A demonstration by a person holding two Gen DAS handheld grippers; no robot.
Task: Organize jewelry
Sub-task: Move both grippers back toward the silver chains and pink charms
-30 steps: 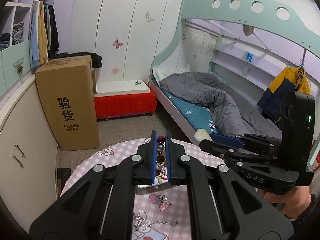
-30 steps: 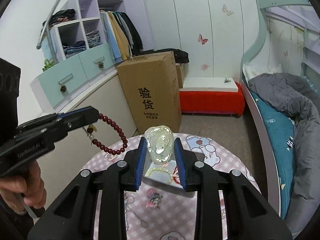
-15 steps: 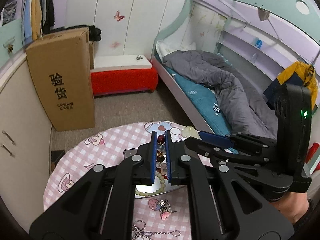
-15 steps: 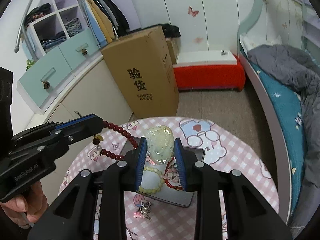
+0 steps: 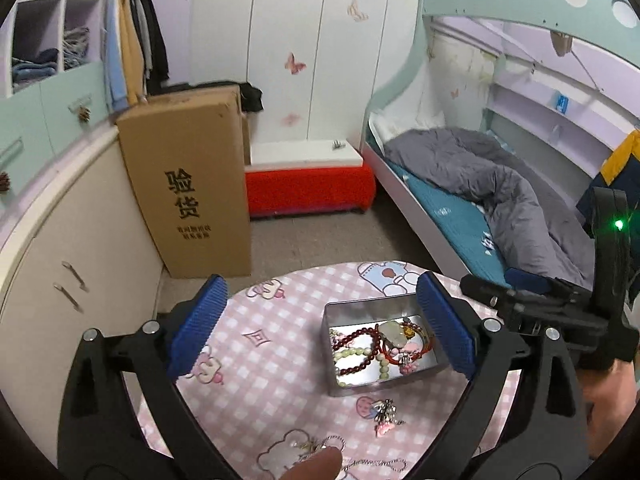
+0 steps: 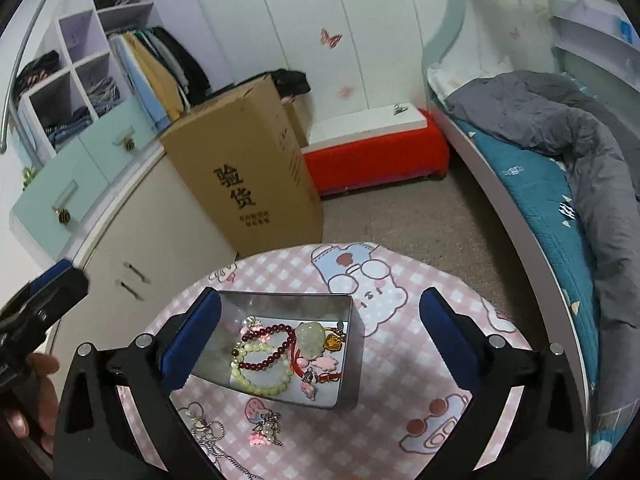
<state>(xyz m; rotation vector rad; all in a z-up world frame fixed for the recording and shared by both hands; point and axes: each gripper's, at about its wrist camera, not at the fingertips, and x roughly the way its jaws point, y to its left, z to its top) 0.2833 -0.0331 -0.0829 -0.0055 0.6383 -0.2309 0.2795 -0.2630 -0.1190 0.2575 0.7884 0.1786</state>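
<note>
Beads point(image 6: 276, 346), pendant point(image 6: 311, 335) now in tin point(image 6: 352, 368).

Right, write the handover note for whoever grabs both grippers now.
Left gripper: jaws opening, nothing between the fingers.
Right gripper: jaws opening, nothing held, above the metal tin.
In the tin: dark red bead bracelet, pale green bead bracelet, jade pendant, red cord pieces with pink charms.
On the pink checked tablecloth, outside the tin: pink charm cluster and silver chain near the front edge.
Done: bracelets and pendant are in the tin.
Left: put the charm cluster and the chain in too.
</note>
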